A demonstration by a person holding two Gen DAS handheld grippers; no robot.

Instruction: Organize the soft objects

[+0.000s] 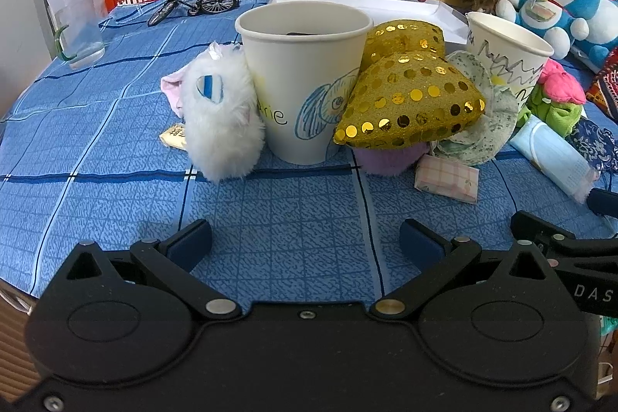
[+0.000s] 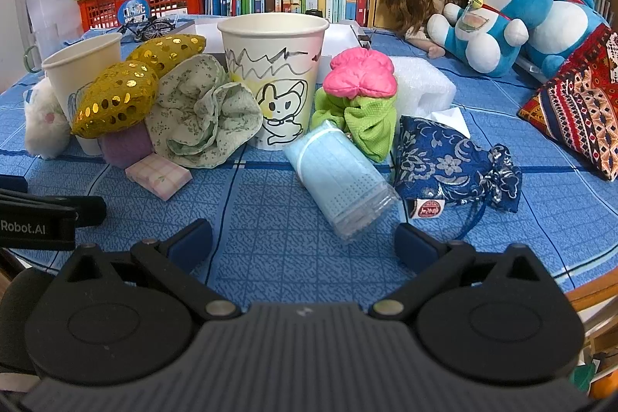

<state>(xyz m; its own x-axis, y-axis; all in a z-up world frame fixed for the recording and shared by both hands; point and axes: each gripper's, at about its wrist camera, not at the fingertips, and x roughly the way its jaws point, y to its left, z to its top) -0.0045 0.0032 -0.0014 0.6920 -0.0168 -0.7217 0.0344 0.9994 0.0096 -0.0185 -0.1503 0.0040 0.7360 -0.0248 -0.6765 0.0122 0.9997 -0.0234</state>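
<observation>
Both tongs, left (image 1: pixel 305 242) and right (image 2: pixel 303 240), hang wide open and empty over the bench (image 1: pixel 116 149), and honestly grabbing the gold sequin cushion (image 1: pixel 409 99) leaning on the paper cup (image 1: pixel 305 80) mid-bench could easily tip that light cup over.

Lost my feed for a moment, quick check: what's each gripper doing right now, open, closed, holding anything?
Left gripper: open, holding nothing, above the blue tablecloth.
Right gripper: open, holding nothing, just short of the blue mask roll.
</observation>
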